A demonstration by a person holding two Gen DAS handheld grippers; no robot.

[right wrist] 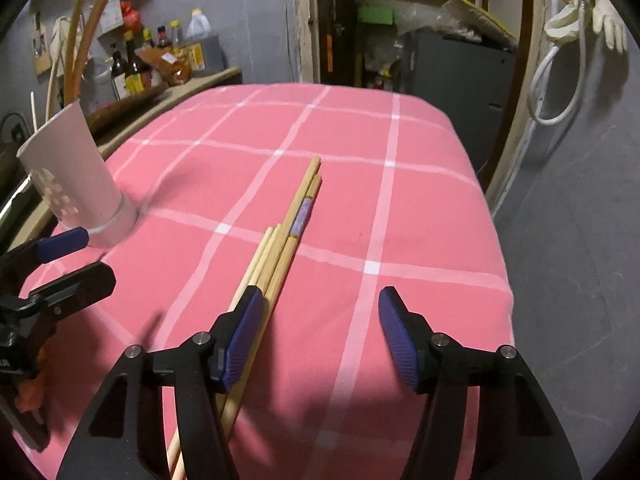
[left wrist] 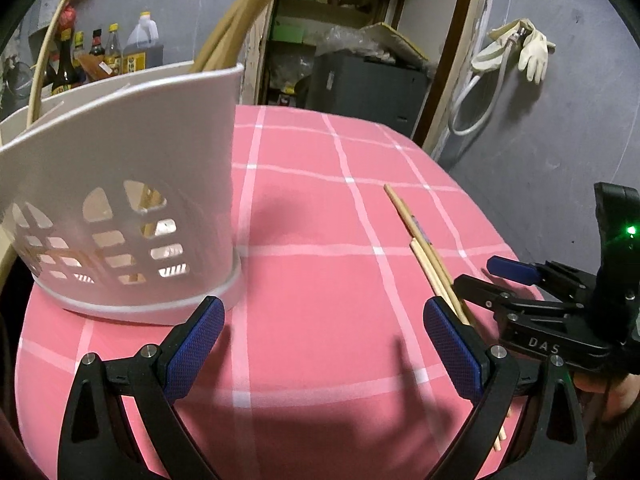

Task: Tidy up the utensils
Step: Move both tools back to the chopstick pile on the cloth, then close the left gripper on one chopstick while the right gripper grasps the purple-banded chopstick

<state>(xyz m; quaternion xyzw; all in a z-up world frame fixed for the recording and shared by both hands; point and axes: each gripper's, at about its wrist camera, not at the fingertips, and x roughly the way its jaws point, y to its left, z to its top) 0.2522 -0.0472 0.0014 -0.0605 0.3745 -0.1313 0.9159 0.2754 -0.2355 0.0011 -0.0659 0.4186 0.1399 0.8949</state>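
Several wooden chopsticks lie in a bundle on the pink checked tablecloth; they also show in the left wrist view. A white perforated utensil holder stands upright at the table's left, with long sticks in it; it shows small in the right wrist view. My left gripper is open and empty, just in front of the holder. My right gripper is open; its left finger lies over the near ends of the chopsticks. The right gripper also shows in the left wrist view.
The table's right and far edges drop off to a grey floor. A shelf with sauce bottles stands behind the holder. A doorway with a dark cabinet is beyond the table. Rubber gloves and a hose hang on the wall.
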